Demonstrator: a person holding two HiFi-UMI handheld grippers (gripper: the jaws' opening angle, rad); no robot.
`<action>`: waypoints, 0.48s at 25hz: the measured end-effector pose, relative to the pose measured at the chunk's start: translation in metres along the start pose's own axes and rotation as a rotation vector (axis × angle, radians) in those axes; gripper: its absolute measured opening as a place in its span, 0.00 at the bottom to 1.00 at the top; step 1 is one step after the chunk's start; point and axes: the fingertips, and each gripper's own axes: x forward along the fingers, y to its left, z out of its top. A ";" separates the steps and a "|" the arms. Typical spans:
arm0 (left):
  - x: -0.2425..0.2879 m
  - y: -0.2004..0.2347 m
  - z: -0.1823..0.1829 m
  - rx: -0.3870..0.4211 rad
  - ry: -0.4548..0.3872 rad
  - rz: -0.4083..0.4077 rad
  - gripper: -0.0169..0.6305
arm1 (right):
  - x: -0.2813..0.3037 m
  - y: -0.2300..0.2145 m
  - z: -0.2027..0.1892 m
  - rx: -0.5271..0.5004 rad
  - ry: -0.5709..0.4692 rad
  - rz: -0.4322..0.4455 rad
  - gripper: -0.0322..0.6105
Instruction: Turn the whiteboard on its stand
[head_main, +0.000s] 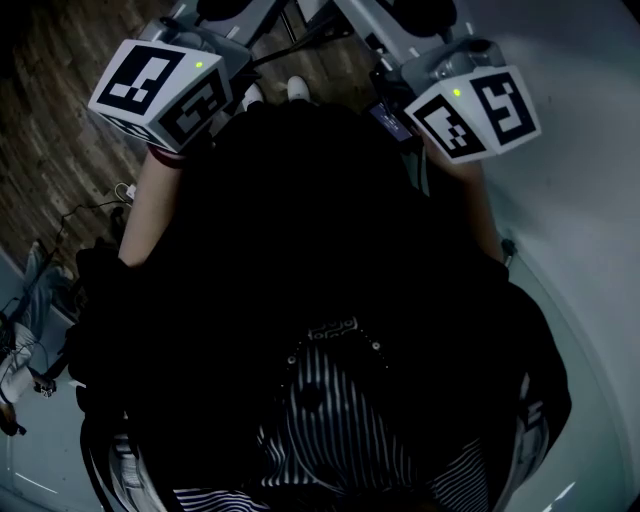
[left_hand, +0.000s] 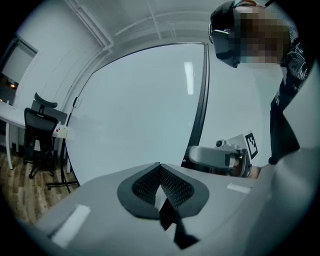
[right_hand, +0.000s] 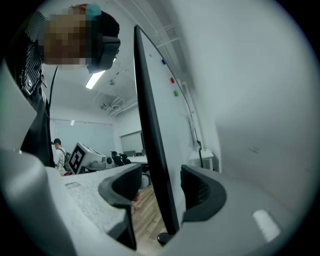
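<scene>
The whiteboard (right_hand: 150, 125) is standing upright, edge-on, inside the spread right claw (right_hand: 160, 194), unpinched, while the left claw (left_hand: 161, 186), pressed together, is facing its surface.

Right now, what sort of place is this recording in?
Probably an office or a lab: a large whiteboard on a stand, a white desk with a black office chair, and a wood-look floor.

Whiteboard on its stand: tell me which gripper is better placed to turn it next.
Right, probably. The right gripper has open jaws on either side of the whiteboard at its dark edge, ready to close. The left gripper has its jaws together, empty, with the board beyond them.
</scene>
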 end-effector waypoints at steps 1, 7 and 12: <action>0.006 -0.002 -0.006 -0.002 0.005 -0.004 0.03 | -0.002 -0.006 -0.008 -0.006 0.007 -0.004 0.42; 0.046 -0.014 -0.045 -0.003 0.048 -0.036 0.03 | -0.011 -0.051 -0.032 -0.003 -0.003 -0.026 0.42; 0.070 -0.035 -0.082 0.008 0.074 -0.036 0.03 | -0.053 -0.084 -0.047 -0.127 -0.063 -0.142 0.40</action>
